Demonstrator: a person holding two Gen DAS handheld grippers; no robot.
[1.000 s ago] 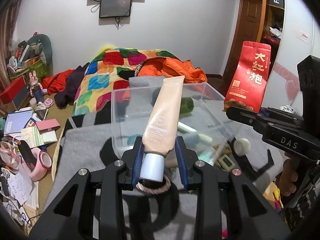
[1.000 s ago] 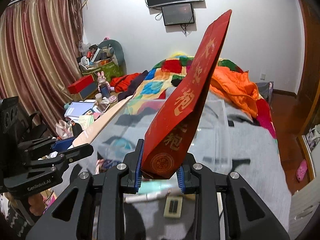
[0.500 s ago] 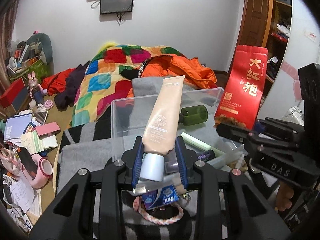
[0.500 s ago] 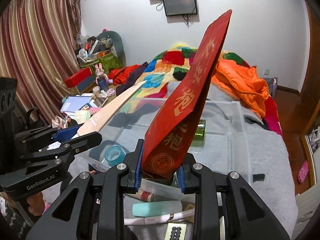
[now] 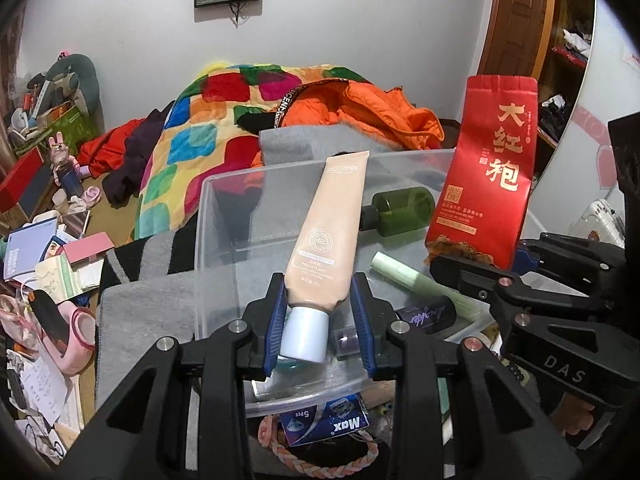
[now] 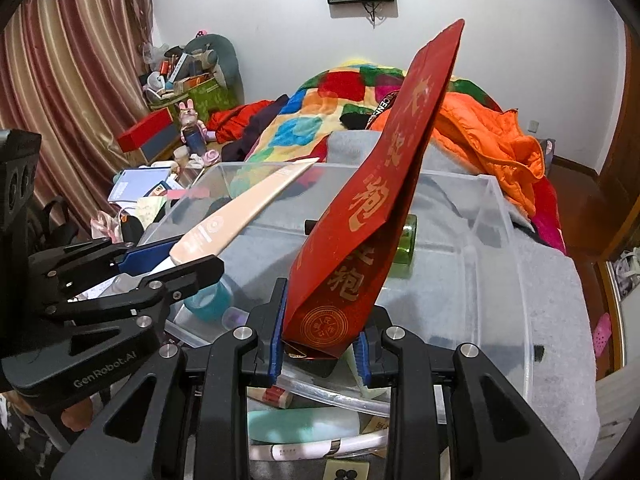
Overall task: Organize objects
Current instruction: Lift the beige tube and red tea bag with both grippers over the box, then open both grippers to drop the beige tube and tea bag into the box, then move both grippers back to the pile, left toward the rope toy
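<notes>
1. Both grippers had dropped closer over the clear bin since a second earlier.
2. Left gripper clamped a beige tube, pointing toward 12 o'clock.
3. Right gripper pinched a red pouch, leaning toward 1 o'clock.
4. Farther in, at 1 o'clock, a green bottle lay in the bin.

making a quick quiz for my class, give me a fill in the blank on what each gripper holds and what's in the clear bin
1. The left gripper is shut on a beige ____ with a pale blue cap.
2. The right gripper is shut on a ____ foil pouch with gold lettering.
3. Inside the clear plastic bin lies a bottle coloured ____.

Missing words: tube; red; green
</notes>
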